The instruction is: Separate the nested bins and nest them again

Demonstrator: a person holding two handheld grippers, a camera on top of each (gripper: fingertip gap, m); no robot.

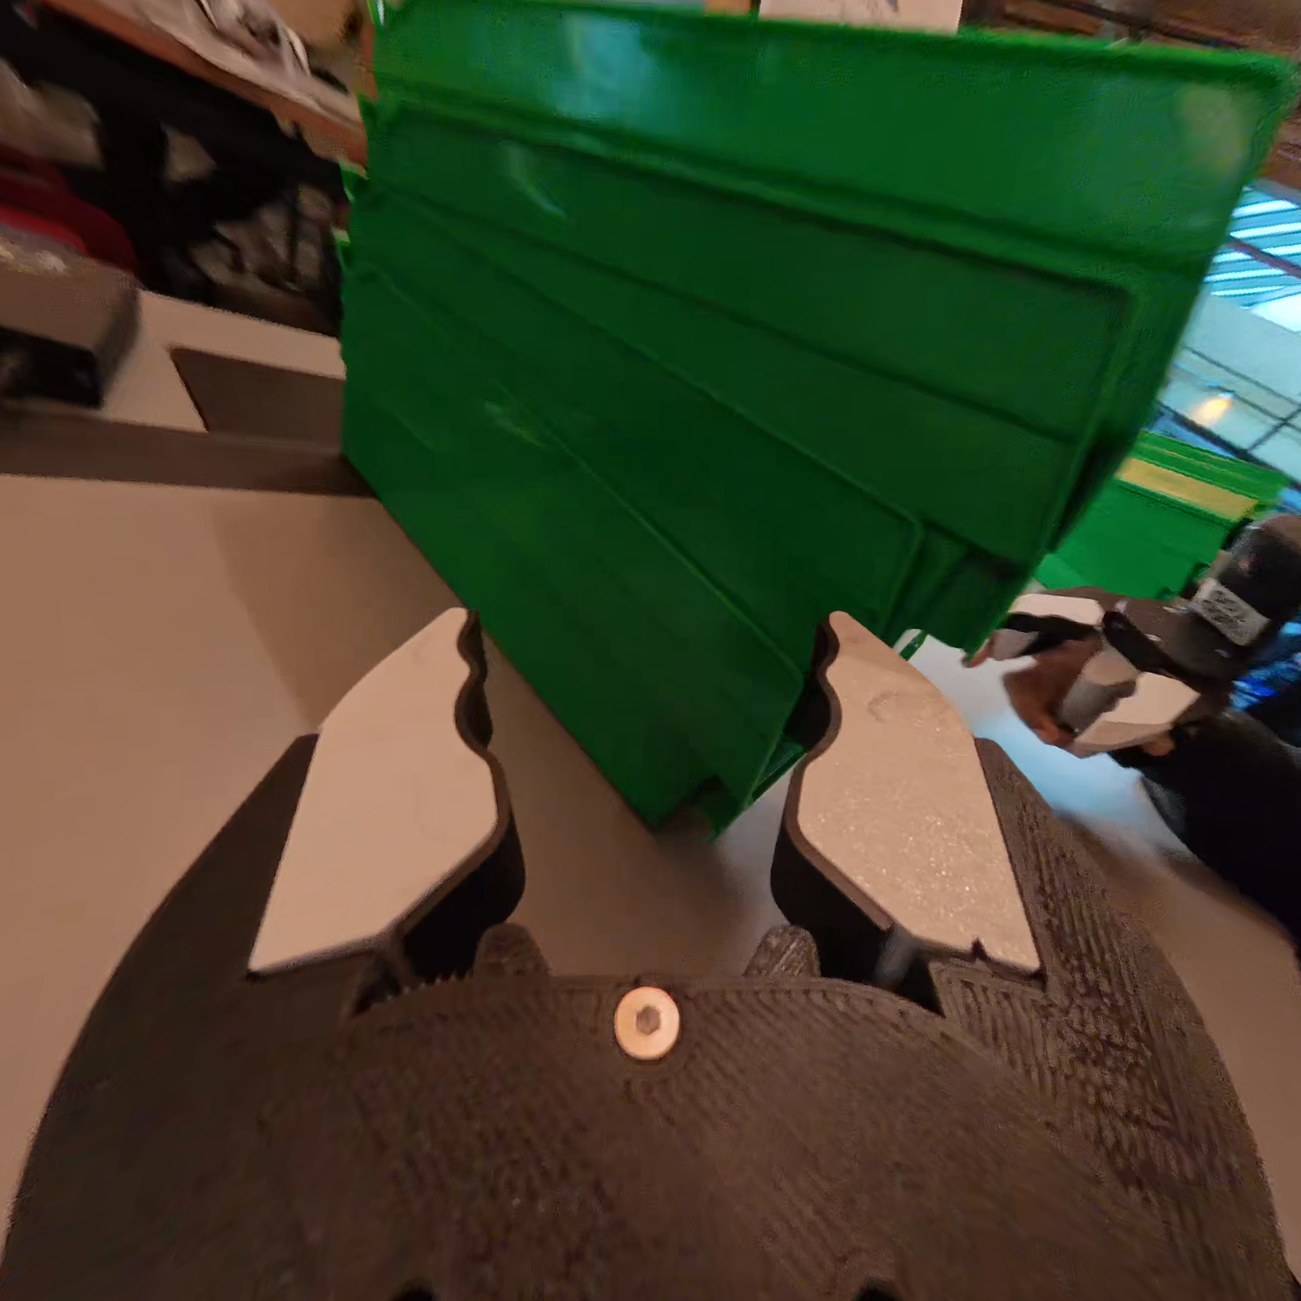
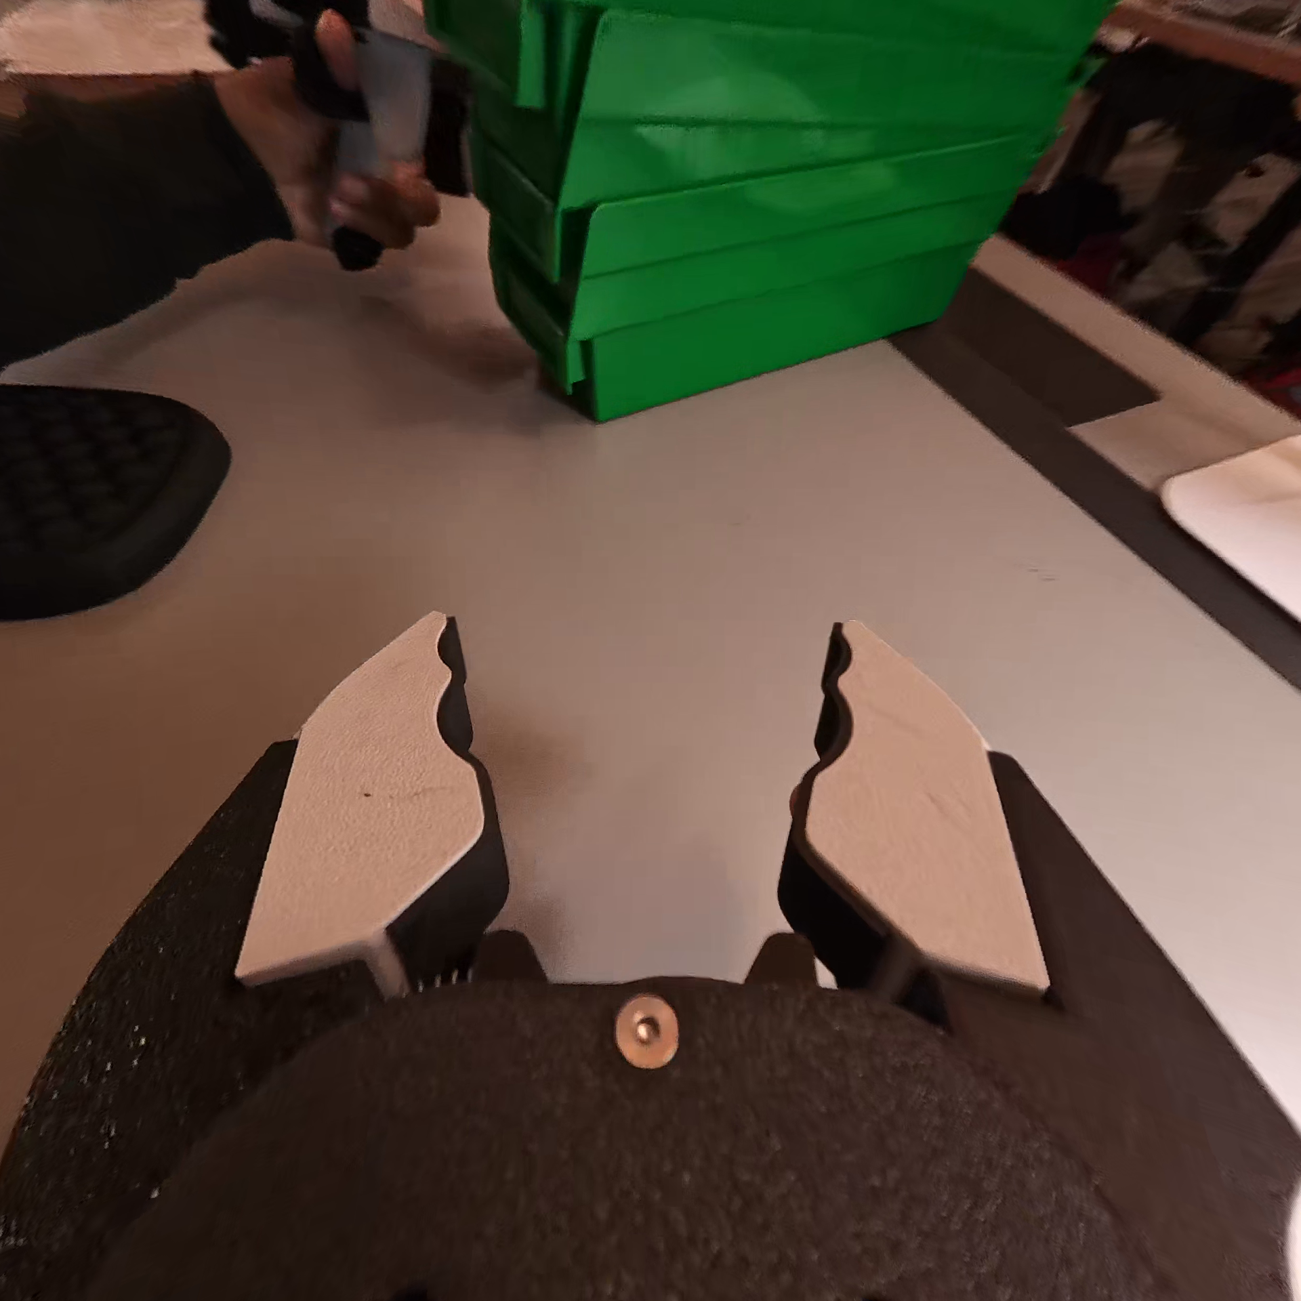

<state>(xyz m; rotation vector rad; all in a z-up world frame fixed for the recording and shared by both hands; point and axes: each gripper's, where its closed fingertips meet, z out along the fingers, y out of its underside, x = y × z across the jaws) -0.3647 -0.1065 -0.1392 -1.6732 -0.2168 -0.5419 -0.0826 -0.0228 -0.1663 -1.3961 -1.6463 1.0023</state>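
Observation:
A stack of several nested green bins [image 1: 704, 394] stands on the grey table, filling the upper middle of the left wrist view. It also shows in the right wrist view [image 2: 760, 211] at the top centre. My left gripper [image 1: 651, 626] is open and empty, its tips right at the stack's lower corner; touching cannot be told. My right gripper [image 2: 640, 626] is open and empty over bare table, well short of the stack. The right gripper also shows far right in the left wrist view [image 1: 1126, 669], held by a hand.
A black mesh chair part [image 2: 91, 493] lies at the table's left edge. A white tray-like object [image 2: 1246, 521] sits at the right beyond a dark strip [image 2: 1042, 394]. A second green bin [image 1: 1161, 521] stands behind the stack. Dark clutter [image 1: 176, 176] lies past the table. About 30 centimeters separates my left fingertips from my right.

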